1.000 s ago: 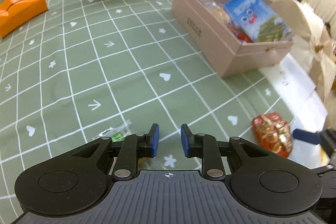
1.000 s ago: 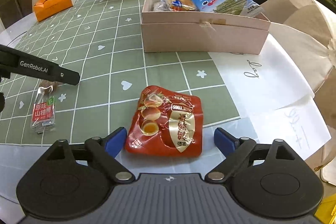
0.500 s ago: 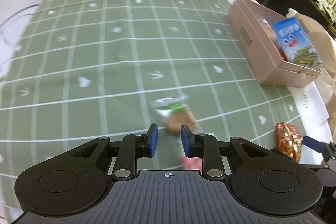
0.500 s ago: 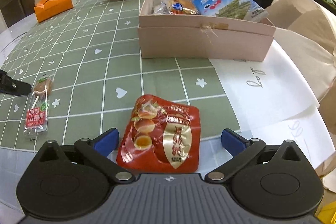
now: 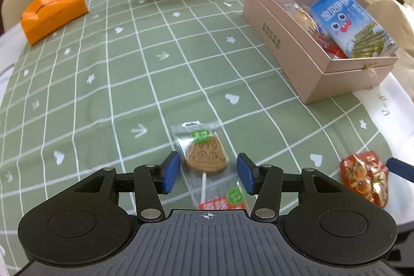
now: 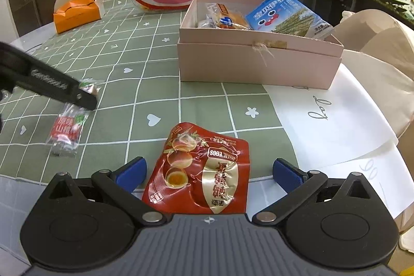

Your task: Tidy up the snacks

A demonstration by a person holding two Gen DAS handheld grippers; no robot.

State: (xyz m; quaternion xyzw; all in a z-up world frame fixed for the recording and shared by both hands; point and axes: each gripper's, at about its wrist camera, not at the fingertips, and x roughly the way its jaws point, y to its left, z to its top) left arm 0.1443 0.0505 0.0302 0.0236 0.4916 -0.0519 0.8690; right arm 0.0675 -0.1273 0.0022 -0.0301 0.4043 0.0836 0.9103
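Lollipop packet [image 5: 207,159] lies flat on the green check cloth, its biscuit head between the spread fingers of the left gripper [image 5: 208,171]; red quail-egg pouch [image 6: 201,170] lies likewise inside the wide-open right gripper [image 6: 209,172]. Looks like the grasp step: neither is pinched yet. Next move, I'd say: drop, close, then carry to the pink box [image 6: 258,64], already holding a blue snack bag [image 6: 287,14].
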